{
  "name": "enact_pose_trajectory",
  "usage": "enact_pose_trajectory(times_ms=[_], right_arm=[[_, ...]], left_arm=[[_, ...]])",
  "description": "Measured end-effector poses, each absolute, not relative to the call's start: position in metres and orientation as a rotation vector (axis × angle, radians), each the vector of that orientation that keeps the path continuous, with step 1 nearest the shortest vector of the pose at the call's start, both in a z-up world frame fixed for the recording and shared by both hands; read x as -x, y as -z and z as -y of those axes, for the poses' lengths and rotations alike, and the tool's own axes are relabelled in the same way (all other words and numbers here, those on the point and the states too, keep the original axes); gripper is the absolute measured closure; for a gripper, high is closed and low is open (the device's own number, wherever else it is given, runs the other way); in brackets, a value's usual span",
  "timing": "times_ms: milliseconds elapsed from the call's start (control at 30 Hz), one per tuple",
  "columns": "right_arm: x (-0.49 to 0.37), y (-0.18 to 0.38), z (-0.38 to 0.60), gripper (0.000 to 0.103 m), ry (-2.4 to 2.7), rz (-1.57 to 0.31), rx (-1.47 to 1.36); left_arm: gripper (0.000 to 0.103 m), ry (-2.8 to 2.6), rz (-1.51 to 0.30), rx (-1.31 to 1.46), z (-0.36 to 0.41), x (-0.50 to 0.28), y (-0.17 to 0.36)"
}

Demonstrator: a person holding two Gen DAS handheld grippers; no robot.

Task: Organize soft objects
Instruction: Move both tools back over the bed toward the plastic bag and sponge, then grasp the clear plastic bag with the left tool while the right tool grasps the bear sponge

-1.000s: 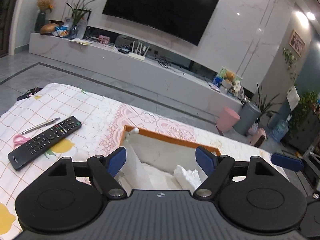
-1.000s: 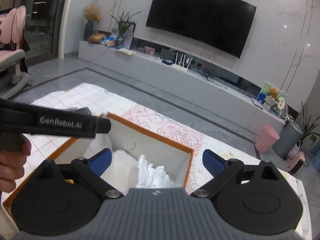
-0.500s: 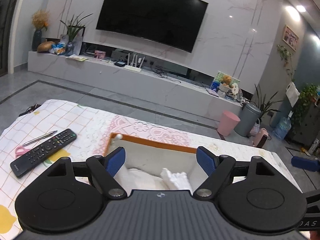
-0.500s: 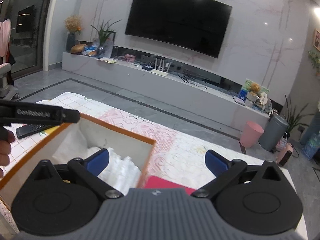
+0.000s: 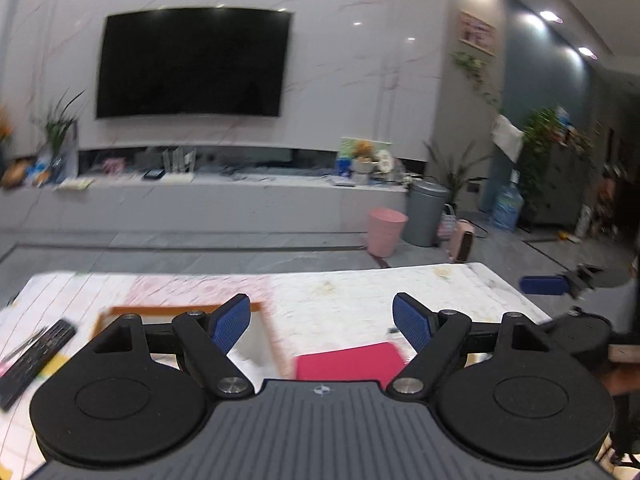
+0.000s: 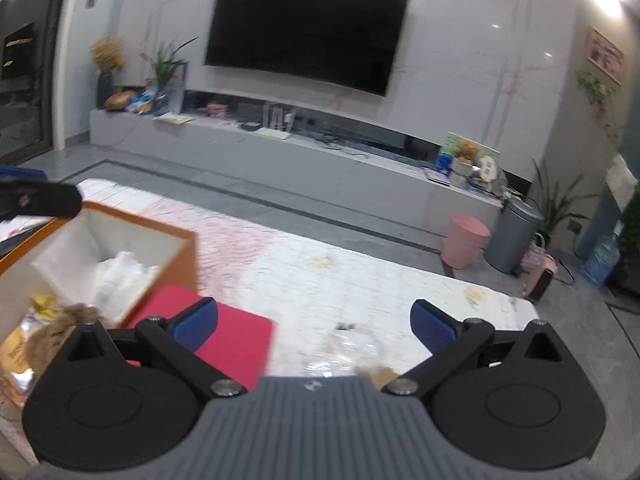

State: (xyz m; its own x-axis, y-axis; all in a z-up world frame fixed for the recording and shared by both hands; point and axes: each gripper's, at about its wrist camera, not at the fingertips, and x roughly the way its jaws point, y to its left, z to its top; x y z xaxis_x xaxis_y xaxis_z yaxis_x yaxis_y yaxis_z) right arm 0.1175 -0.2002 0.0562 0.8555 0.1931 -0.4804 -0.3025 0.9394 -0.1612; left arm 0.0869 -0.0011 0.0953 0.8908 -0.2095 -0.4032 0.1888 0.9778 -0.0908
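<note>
Patterned tablecloth (image 6: 360,280), wall-mounted television (image 6: 304,36)

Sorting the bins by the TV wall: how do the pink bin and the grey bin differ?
The pink bin is an open bucket that narrows downward; the grey bin has a domed lid. The pink bin is shorter, the grey bin taller. The pink one stands left of the grey one. Both stand on the floor beyond the table, close together.

A home living room is showing here: a large dark television (image 6: 306,34) is hanging on a marble-look wall above a long low media shelf (image 6: 280,148) cluttered with household bits, potted plants (image 5: 556,132) are standing about, and a pink bin (image 6: 464,246) is sitting beside a grey one (image 6: 514,236) on the grey tiled floor.
</note>
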Motion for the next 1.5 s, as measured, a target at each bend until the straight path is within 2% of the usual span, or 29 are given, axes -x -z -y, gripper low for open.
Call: enact_pose_trajectory(times_ms=[200,400,800,1000,1500], right_arm=[[-0.137,-0.037,0.249,0.003,-0.172,-0.488,0.152],[-0.162,0.014,0.291,0.003,-0.138,-0.576,0.059],[-0.201,0.109,0.329,0.003,-0.1,-0.782,-0.17],[-0.198,0.111,0.323,0.003,-0.167,-0.772,-0.215],[-0.2,0.118,0.313,0.003,-0.177,-0.793,-0.197]], left_arm=[[0.008,0.263,-0.45,-0.015,0.068,-0.108,-0.075],[0.008,0.33,-0.532,-0.091,0.12,-0.143,-0.048],[0.008,0.417,-0.764,-0.219,0.156,-0.219,-0.01],[0.008,0.47,-0.903,-0.236,0.168,-0.251,0.007],[0.008,0.423,-0.957,-0.344,0.19,-0.279,0.031]])
